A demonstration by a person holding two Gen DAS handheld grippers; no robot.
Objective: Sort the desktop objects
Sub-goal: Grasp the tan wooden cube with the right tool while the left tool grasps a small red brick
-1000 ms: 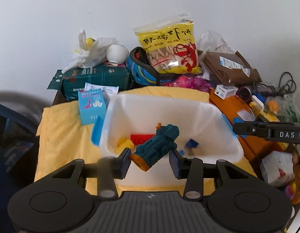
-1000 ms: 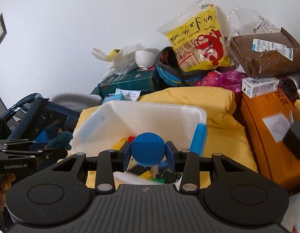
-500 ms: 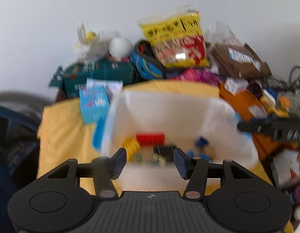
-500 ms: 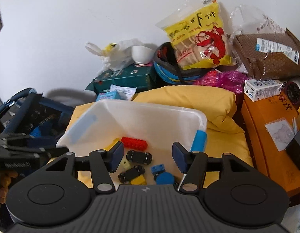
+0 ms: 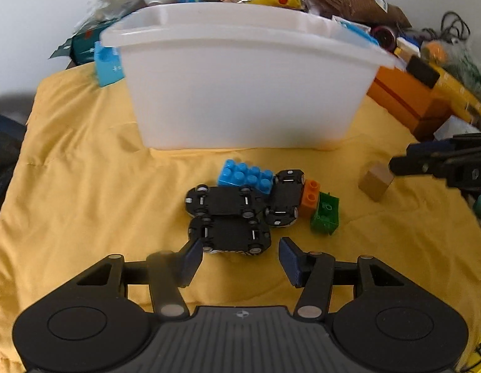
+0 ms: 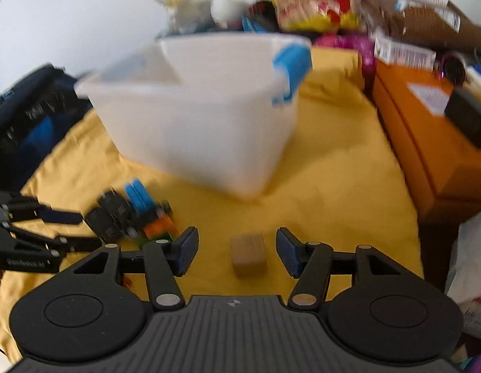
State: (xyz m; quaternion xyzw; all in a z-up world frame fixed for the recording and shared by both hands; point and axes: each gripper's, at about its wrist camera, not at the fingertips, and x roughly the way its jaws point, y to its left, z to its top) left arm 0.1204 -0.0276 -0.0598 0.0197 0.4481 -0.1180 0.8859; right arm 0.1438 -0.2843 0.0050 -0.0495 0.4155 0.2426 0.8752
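Left wrist view: the left gripper sits low over the yellow cloth, its fingers spread wide and holding nothing. Just ahead of the fingertips, partly between them, lies the nearest toy car, upside down with its wheels up. A second car lies touching it on the far side, also belly up, and a third car stands just right of those two. Beyond the cars, touching them, is a blue brick. To the right of the third car sit an orange brick and, nearer and a little further right, a green brick. Well to the right is a wooden block, with the right gripper's fingertips close beside it at the frame edge. Farther ahead stands the white bin on the cloth (its contents are hidden from this low angle).

In the right wrist view, which is blurred, the right gripper is likewise spread open and empty, with the wooden block lying between its fingers, seemingly touching neither. The car and brick cluster is ahead and to its left, next to the left gripper. The bin is beyond, and an orange box is off to the right.
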